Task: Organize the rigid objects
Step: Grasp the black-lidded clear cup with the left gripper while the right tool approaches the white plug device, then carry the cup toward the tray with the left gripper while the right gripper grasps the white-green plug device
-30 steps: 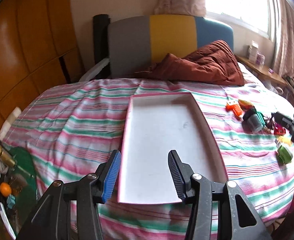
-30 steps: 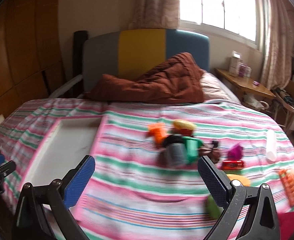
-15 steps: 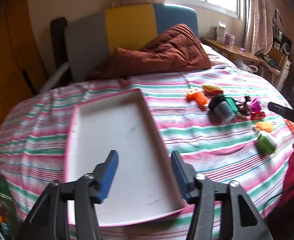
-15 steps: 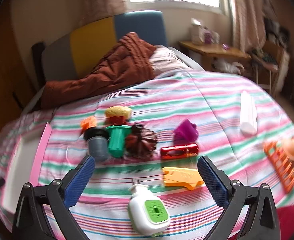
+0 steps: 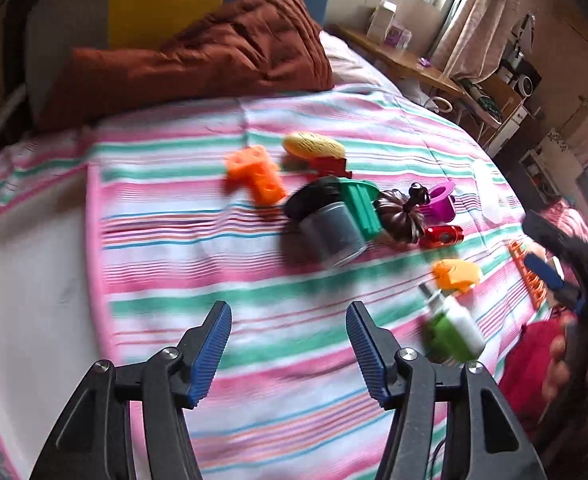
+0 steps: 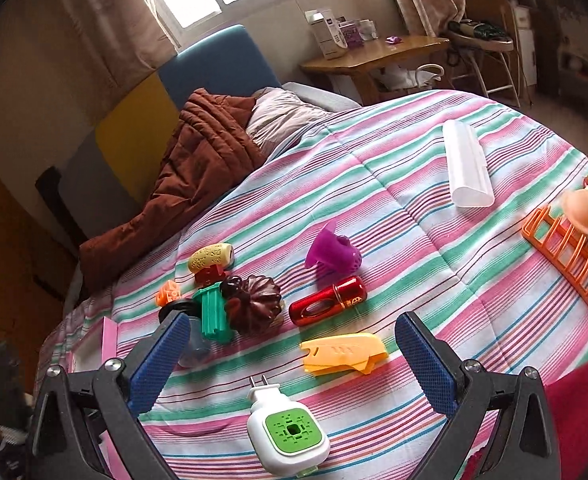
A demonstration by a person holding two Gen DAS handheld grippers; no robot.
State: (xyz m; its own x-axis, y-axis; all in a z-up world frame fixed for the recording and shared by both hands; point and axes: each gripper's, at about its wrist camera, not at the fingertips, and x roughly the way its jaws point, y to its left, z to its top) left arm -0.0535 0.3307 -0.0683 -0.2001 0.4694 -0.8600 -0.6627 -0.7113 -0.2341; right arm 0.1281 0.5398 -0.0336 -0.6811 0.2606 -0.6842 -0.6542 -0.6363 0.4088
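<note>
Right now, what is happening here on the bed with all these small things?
A person holds a gripper in each hand above a striped bedspread and is about to tidy loose objects. Both the left gripper and the right gripper are open and hold nothing. The right one faces a white and green plug-in device and a yellow plastic piece. A white tray lies at the left; no object shows in its visible part.
</note>
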